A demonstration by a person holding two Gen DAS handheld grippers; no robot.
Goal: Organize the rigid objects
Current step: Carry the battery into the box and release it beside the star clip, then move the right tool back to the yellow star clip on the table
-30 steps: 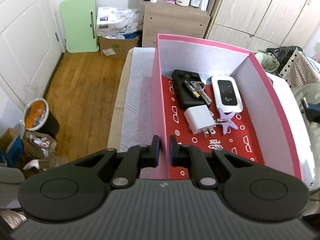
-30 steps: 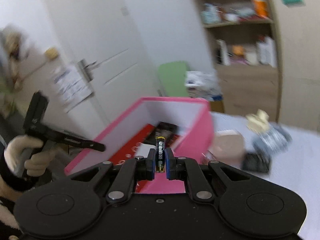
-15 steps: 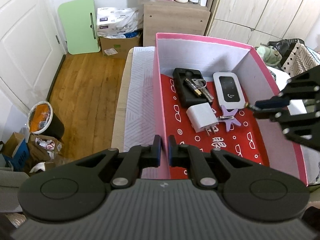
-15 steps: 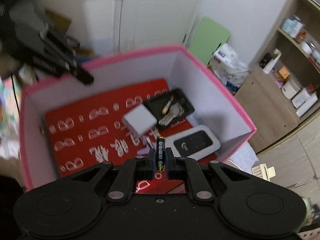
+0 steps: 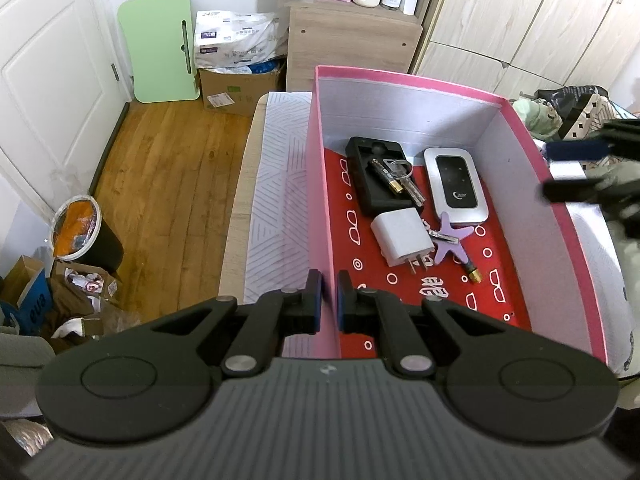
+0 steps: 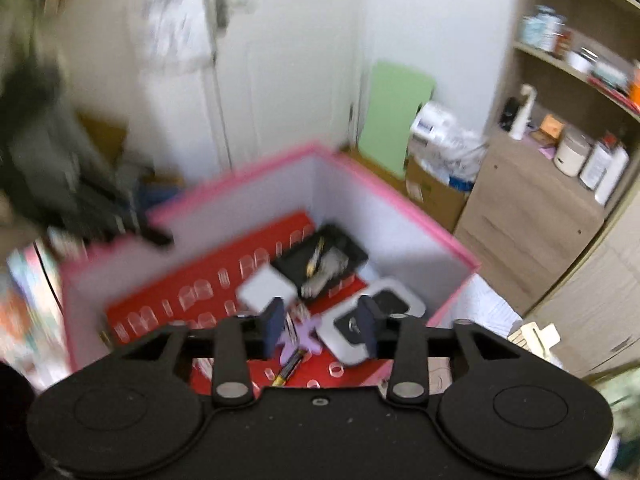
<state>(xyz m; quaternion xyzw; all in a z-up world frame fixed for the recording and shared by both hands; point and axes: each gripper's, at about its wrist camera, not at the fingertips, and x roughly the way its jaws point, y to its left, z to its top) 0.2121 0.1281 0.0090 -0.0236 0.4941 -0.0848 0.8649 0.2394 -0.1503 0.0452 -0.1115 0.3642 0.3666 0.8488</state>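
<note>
Wood floor and a bed carry the pink box [image 5: 432, 80], my landmark. My left gripper [image 5: 324, 296] has its jaws pinched on the box's near wall, steadying it. My right gripper [image 6: 320, 322] has just been opening, nothing between the jaws; the battery [image 6: 289, 370] lies on the box floor below them. Drop looks done; next I'd fetch another loose item outside the box.

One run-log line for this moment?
left gripper: shut on pink box wall | right gripper: jaws just opened, empty | battery: lying in box beside purple star
</note>
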